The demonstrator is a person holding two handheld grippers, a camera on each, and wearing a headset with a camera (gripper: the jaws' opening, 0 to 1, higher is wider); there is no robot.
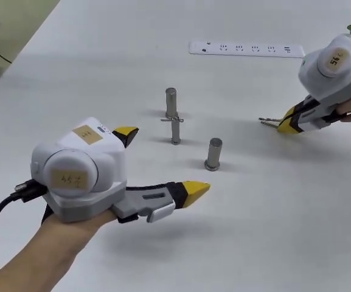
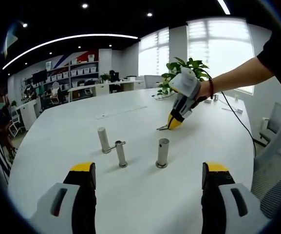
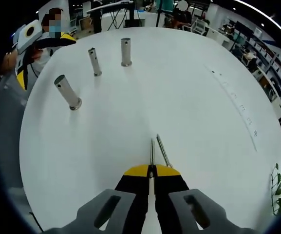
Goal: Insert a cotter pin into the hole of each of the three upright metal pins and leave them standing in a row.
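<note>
- The middle metal pin [image 1: 175, 130] stands upright on the counter [image 1: 284, 213] and already carries a fitted cotter pin [image 1: 171, 119] crosswise near its top, so I judge one of three done.
- The far metal pin [image 1: 171, 101] stands just behind the middle metal pin. The near metal pin [image 1: 214, 153] stands in front of it, off to the person's right. Both look bare.
- The right tongs [image 1: 286, 126] are closed on a loose cotter pin [image 3: 153, 150], held by its head with its thin legs pointing forward. They are well to the right of the middle metal pin, low over the counter.
- The left tongs [image 1: 161, 161] are wide open and hold nothing. They hover in front of the middle metal pin, on its left.
- The step in hand is probably the second insertion.
- The next move calls for bringing the legs level with a bare pin's cross-hole and lining them up with its axis. The holes are too small here to tell which way they face.
- The open tongs could steady that pin so the push does not topple it.
</note>
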